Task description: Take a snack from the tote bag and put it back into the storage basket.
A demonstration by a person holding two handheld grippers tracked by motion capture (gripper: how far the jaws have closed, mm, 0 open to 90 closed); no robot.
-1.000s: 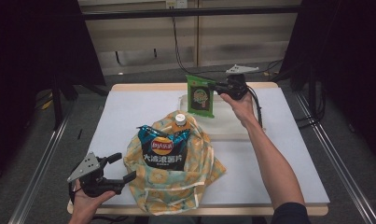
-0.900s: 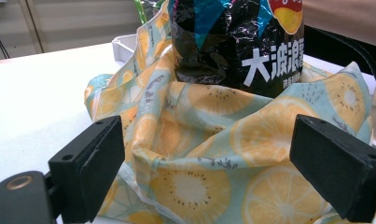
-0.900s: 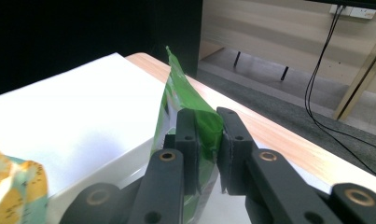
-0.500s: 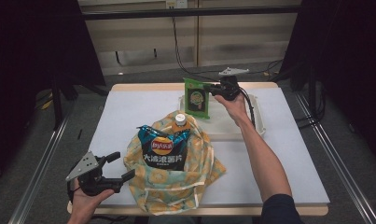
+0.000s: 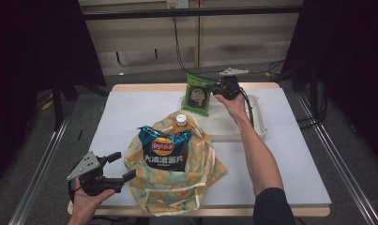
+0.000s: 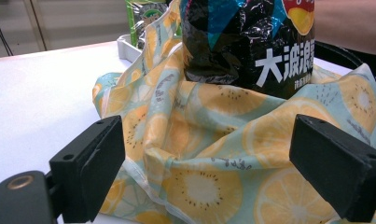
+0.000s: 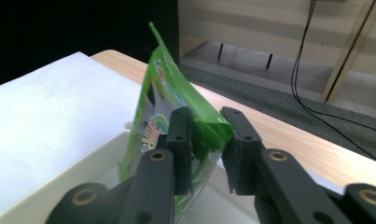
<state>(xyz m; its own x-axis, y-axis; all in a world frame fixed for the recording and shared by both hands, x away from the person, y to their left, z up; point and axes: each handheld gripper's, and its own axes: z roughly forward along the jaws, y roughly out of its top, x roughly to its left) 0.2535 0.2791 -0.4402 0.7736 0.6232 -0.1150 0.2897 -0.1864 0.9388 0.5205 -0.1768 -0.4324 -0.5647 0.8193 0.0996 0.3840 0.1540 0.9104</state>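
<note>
Lowered toward the white tray [image 5: 252,123], right tool [image 5: 214,89] loosens, green packet [image 5: 198,95] between its jaws; left tool [image 5: 116,166] gapes empty.

Snack packet [image 5: 199,95] stands in the tray [image 5: 259,127], behind the cloth bag [image 5: 177,187].

A black chip bag [image 5: 163,152] and an orange-capped bottle [image 5: 180,120] are sitting upright in a fruit-print cloth bag [image 5: 177,180] that is lying on the white table [image 5: 125,115].
</note>
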